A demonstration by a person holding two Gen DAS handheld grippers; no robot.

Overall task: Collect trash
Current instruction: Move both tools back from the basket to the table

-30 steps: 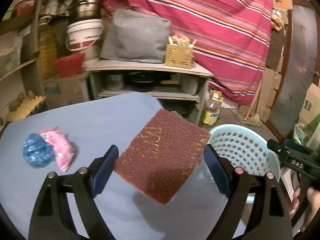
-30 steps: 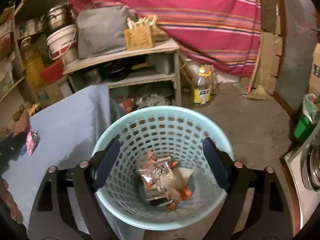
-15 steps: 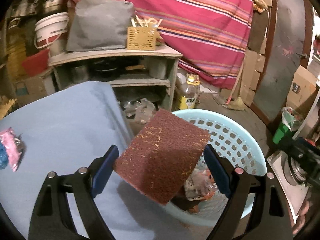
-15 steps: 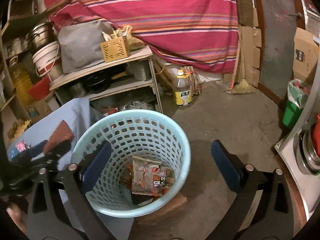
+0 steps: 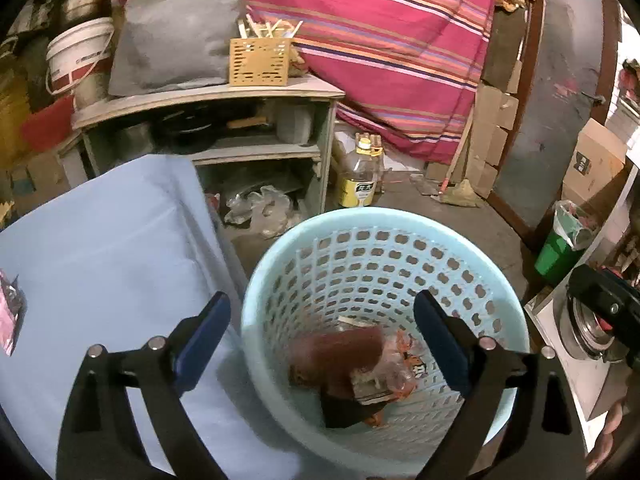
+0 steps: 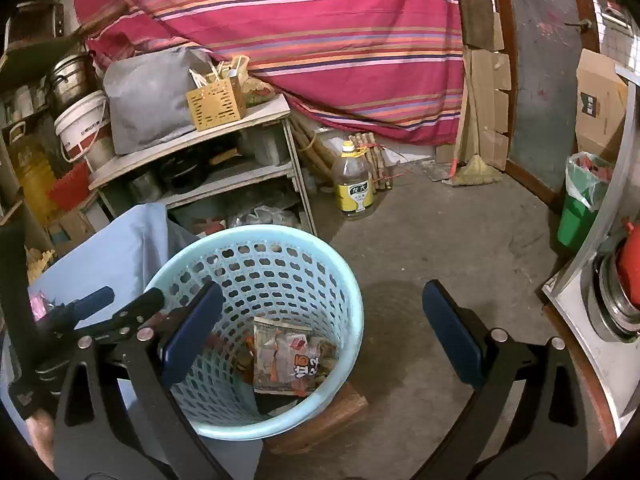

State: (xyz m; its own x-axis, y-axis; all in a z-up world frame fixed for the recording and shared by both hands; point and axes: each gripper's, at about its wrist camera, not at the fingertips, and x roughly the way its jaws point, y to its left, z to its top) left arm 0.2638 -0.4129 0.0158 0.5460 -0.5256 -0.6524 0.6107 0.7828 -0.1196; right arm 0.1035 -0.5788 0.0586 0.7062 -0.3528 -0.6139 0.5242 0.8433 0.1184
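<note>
A light blue mesh basket (image 5: 384,240) (image 6: 256,240) stands on the floor beside the blue-covered table (image 5: 100,240) (image 6: 112,256). My left gripper (image 5: 320,306) (image 6: 126,300) hovers over the basket's mouth, its jaws opening with nothing between them. Below it a brown scouring pad (image 5: 336,352), blurred, lies on the snack wrappers (image 5: 384,376) (image 6: 284,356) in the basket. My right gripper (image 6: 320,294) stands open and empty, right of the basket over the floor. A pink wrapper (image 5: 8,320) (image 6: 36,304) lies on the table at the far left.
A wooden block (image 6: 320,420) props the basket. Behind stand a cluttered shelf (image 5: 208,96), an oil bottle (image 5: 358,176) (image 6: 354,184), a broom (image 6: 476,168) and a green bin (image 5: 560,252) (image 6: 580,208). A metal counter (image 6: 592,320) lies at the right.
My left gripper swung right from over the table to above the basket and let go of the brown pad, which dropped in. My right gripper drew back to the right of the basket.
</note>
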